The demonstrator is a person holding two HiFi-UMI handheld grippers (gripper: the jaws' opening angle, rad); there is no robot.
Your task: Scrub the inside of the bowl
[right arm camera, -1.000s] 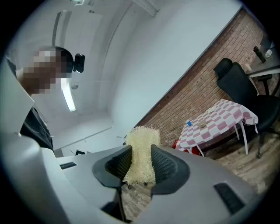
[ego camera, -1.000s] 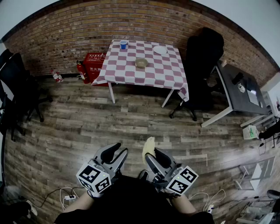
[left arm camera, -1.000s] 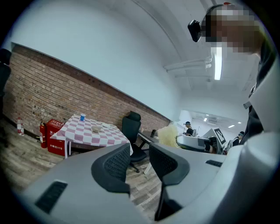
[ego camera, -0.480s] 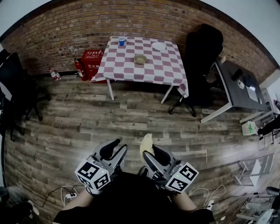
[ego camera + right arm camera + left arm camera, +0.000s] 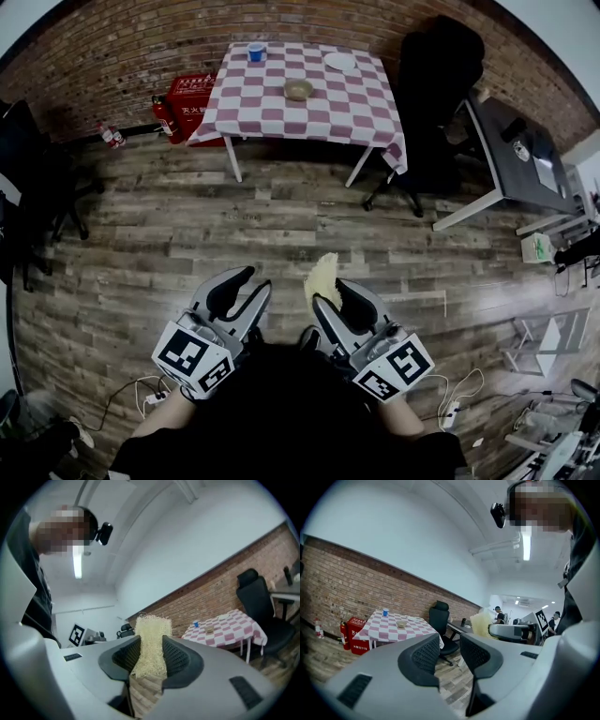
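Yellow fibrous scrubber [image 5: 322, 276] is clamped in the level right gripper [image 5: 336, 302]. The left gripper [image 5: 246, 292] is held alongside, jaws apart. The tan bowl [image 5: 299, 89] is seen on the far table [image 5: 253, 117].

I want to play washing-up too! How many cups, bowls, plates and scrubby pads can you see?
Blue cup: 1
Bowl: 1
White plate: 1
Yellow scrub pad: 1
Total: 4
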